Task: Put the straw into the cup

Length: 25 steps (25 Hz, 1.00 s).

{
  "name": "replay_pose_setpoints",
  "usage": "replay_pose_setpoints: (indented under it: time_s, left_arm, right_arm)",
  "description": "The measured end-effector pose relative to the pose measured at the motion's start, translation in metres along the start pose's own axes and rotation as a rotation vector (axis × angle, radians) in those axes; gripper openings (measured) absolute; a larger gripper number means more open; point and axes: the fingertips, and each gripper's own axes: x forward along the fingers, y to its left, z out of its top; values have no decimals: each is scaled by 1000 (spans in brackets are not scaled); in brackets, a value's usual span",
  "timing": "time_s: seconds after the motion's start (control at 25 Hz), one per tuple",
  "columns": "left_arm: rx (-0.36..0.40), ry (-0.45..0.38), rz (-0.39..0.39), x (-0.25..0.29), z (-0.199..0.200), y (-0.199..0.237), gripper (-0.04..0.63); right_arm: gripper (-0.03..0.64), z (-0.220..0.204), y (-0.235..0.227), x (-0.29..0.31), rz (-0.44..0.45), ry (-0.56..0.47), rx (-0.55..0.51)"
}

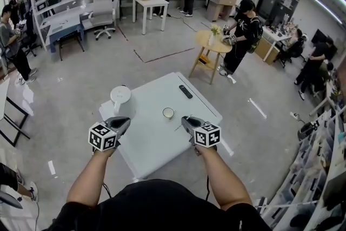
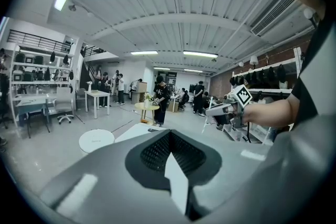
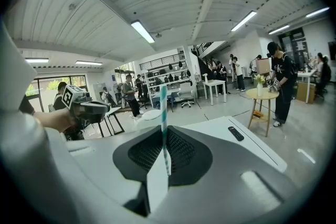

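Observation:
A small white cup (image 1: 168, 112) stands near the middle of the white table (image 1: 157, 143). My right gripper (image 1: 187, 121) hovers just right of and nearer than the cup, shut on a teal-and-white striped straw (image 3: 163, 113) that stands upright between the jaws. From the head view the straw (image 1: 178, 128) shows only as a thin line at the jaw tips. My left gripper (image 1: 125, 122) is held over the table's left side, its jaws shut with nothing in them. Neither gripper view shows the cup. The right gripper (image 2: 220, 111) and its straw appear in the left gripper view.
A white round lidded container (image 1: 120, 96) sits at the table's far left corner, and a black remote (image 1: 185, 91) lies near the far edge. Beyond the table are a small round wooden table (image 1: 212, 43), several people, desks and shelves.

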Motion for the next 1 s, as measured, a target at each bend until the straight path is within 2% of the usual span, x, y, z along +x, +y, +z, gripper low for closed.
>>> replay_pose_setpoints:
  time_s: [0.56, 1.0]
  left_arm:
    - [-23, 13, -12, -3, -8, 2, 2]
    - [-35, 16, 30, -2, -13, 27, 1]
  right_arm:
    - [54, -3, 4, 5, -2, 24, 4]
    - [54, 3, -4, 33, 34, 44, -19]
